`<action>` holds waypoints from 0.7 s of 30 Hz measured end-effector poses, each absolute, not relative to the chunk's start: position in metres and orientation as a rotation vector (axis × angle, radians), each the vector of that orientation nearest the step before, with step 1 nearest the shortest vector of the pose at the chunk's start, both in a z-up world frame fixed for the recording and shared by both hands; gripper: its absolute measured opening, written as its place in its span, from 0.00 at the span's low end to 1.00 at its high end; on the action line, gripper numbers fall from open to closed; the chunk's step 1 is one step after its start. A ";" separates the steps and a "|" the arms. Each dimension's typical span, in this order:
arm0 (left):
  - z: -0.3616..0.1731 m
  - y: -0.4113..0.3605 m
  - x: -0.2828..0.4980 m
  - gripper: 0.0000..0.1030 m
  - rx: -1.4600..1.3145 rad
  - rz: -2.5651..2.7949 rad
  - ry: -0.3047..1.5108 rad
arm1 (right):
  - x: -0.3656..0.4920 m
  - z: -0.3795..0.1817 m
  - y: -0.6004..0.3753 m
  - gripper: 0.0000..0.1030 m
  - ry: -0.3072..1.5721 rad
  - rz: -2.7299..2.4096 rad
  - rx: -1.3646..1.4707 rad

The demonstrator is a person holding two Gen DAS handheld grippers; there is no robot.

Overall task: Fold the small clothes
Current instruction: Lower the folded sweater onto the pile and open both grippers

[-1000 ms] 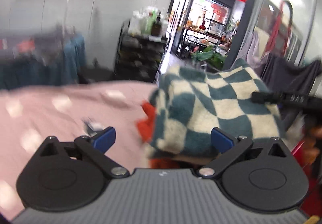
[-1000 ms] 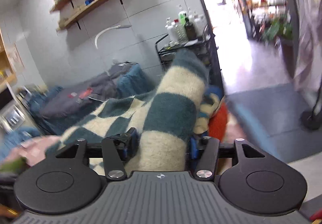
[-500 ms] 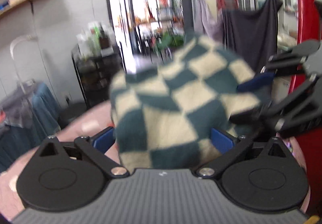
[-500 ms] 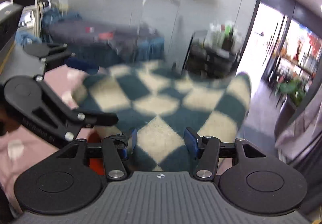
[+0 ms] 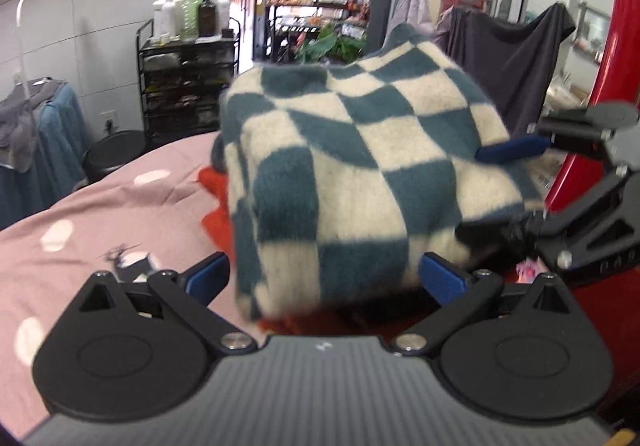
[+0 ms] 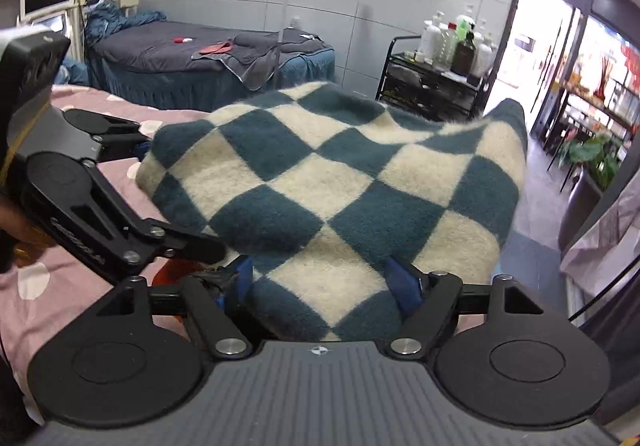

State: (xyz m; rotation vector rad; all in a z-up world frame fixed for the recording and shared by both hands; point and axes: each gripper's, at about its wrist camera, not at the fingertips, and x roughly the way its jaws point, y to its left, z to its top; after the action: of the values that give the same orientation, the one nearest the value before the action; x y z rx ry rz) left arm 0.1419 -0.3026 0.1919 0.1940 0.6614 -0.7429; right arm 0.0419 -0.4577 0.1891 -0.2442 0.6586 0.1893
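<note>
While the checkered knit (image 6: pixel 332 181) is bunched up above the pink spotted bedsheet (image 5: pixel 104 221), it's sandwiched between both grippers. The right gripper (image 6: pixel 326 280) is being opened, jaws about as wide as they go, with the thick fold still sitting between the blue pads. The left gripper (image 5: pixel 324 278) is spread wide too, knit hanging between its pads; a real pinch can't be told. Something orange-red (image 5: pixel 216 201) is seen under the knit, on the bedsheet.
</note>
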 end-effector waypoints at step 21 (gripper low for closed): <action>0.260 -0.305 0.095 1.00 0.552 -0.595 0.668 | 0.045 0.253 -0.419 1.00 0.760 0.189 -0.523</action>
State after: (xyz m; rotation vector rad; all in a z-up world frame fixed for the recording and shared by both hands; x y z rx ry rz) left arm 0.0947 -0.3053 0.2600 0.5517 0.6681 -0.5949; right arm 0.0447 -0.4189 0.2528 -0.5227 0.7598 0.1893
